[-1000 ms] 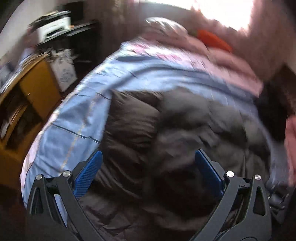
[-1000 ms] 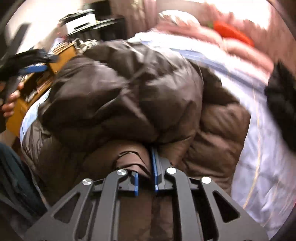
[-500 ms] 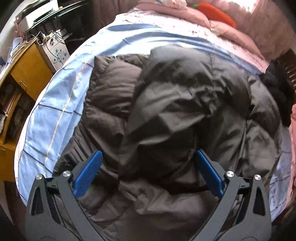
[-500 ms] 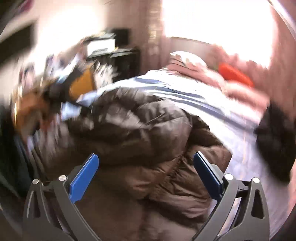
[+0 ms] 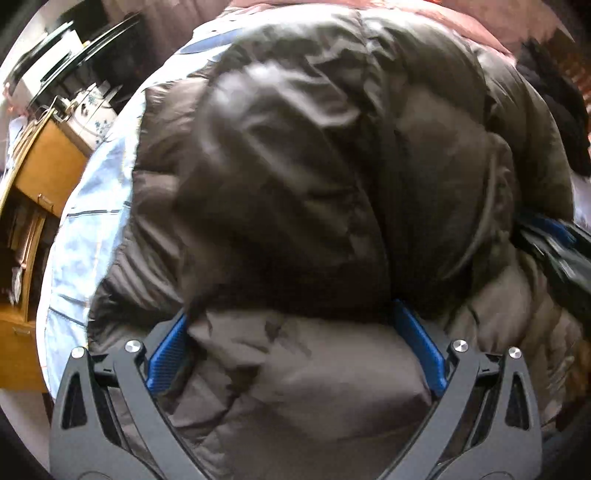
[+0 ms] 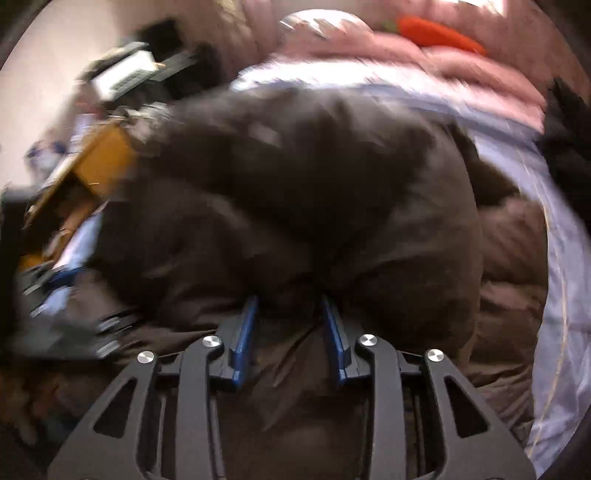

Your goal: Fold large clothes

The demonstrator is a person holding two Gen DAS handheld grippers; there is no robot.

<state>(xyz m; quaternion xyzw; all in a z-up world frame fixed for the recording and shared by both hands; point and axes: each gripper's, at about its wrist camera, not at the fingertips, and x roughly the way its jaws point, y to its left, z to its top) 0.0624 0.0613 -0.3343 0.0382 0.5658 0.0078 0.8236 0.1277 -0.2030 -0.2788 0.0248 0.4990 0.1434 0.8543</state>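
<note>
A large dark brown puffer jacket (image 5: pixel 295 166) lies bunched on the bed and fills both views. My left gripper (image 5: pixel 293 328) is open wide, its blue pads (image 5: pixel 168 354) pushed into the jacket's near fold with padding between them. My right gripper (image 6: pixel 291 317) has its jaws partly closed around a bunch of the jacket (image 6: pixel 314 206) near its edge. The right gripper's blue and black body shows at the right edge of the left wrist view (image 5: pixel 554 251). Both views are motion-blurred.
The bed has a light blue sheet (image 5: pixel 92 192) and pink bedding (image 6: pixel 424 70) with an orange carrot-shaped pillow (image 6: pixel 439 35) at the head. A black garment (image 5: pixel 554 110) lies at the bed's right side. A yellow wooden cabinet (image 5: pixel 48 166) and a desk stand left of the bed.
Both grippers have dropped from above onto the jacket. The left one stays wide open and is pushed into a fold. The right one has narrowed from wide open around a bunch of fabric.
</note>
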